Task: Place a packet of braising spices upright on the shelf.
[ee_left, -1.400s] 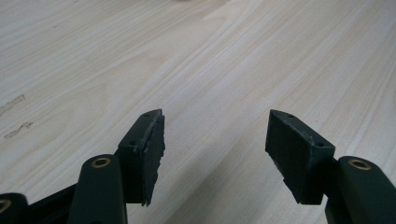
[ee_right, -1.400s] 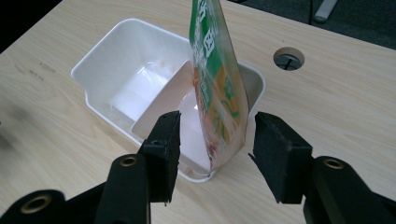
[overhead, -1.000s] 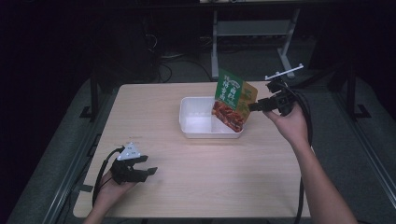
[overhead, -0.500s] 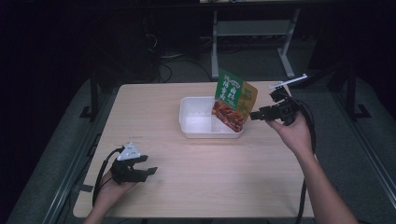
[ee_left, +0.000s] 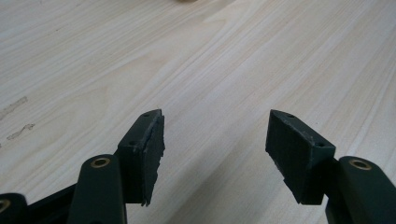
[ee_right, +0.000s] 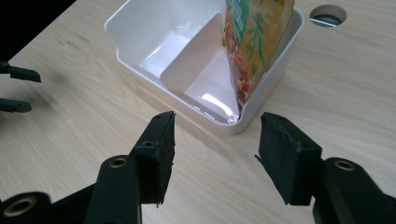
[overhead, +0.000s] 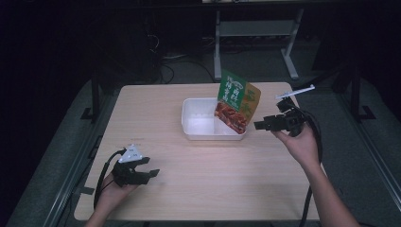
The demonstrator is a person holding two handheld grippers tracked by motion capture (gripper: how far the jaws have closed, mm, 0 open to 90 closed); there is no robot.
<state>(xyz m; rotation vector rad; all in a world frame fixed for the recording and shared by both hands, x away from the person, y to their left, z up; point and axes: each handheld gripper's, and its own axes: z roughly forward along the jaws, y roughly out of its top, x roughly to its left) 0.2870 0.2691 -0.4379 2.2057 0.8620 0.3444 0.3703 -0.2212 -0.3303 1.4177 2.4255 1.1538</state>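
So from where I'm watching, my right gripper (overhead: 263,125) has let go and pulled back from the food pouch (overhead: 238,100) since a second ago — back then its jaws were right up against the pack, now they stand spread wide with nothing between them, off to the right of the white tray (overhead: 190,124). The pouch is standing in the tray's right end, leaning on the wall (green and orange, reddish food printed on it). In the right gripper view the tray's near corner (ee_right: 236,123) sits just ahead of the jaws. My left gripper (overhead: 147,174) hasn't budged — parked near the front left of the table (overhead: 156,109), jaws spread, empty.
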